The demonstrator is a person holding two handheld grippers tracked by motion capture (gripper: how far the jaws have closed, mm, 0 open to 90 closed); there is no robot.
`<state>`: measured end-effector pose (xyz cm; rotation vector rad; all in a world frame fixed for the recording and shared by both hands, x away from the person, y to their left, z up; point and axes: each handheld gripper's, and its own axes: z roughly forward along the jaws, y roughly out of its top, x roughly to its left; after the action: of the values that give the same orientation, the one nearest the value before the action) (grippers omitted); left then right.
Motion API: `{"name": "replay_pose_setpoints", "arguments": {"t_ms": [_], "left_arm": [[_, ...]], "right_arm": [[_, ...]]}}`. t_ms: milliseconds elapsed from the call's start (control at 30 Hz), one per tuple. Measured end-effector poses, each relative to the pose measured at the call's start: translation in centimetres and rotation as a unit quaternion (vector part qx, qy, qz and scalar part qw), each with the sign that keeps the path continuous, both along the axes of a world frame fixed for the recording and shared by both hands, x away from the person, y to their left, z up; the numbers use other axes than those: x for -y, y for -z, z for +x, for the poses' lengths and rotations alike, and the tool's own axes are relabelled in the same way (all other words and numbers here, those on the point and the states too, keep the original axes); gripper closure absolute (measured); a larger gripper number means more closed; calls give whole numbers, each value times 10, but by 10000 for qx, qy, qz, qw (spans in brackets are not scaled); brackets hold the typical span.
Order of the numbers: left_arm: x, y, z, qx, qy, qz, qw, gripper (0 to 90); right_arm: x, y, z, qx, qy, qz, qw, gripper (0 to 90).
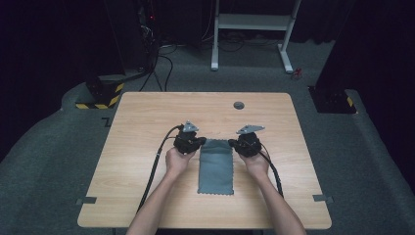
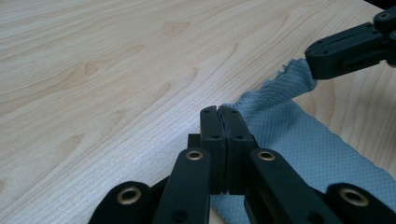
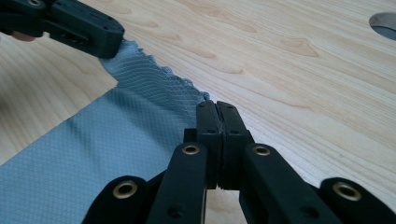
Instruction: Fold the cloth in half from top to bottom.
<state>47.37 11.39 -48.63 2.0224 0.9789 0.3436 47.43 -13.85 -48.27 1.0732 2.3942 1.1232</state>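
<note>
Pinching grey cloth [image 1: 215, 166] corners, both grippers clamped.

Overhead light hits the table [image 1: 147, 196] evenly, room behind it dark, nearly black. High view soft, low-res. Both gripper views bright, wood grain sharp mid-frame, nearest jaw parts slightly blurred, faint shadows, no glare.

A: What's cut off? Go.
B: Grey cloth [image 2: 299, 140]: its near end runs off the bottom edge in the left gripper view, and its corners vanish inside the closed jaws.
A: The hole beyond the cloth?
B: Round grommet [image 3: 384, 24], clipped by the right edge in the right gripper view.
A: Arms?
B: Forearms cut at the bottom edge.
</note>
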Motion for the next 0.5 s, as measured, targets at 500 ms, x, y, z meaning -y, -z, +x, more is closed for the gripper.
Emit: {"name": "replay_pose_setpoints", "arguments": {"t_ms": [500], "left_arm": [[-1, -1, -13, 84, 243, 29, 9997, 891]], "right_arm": [[5, 3, -13, -2, -140, 59, 9999, 894]]}}
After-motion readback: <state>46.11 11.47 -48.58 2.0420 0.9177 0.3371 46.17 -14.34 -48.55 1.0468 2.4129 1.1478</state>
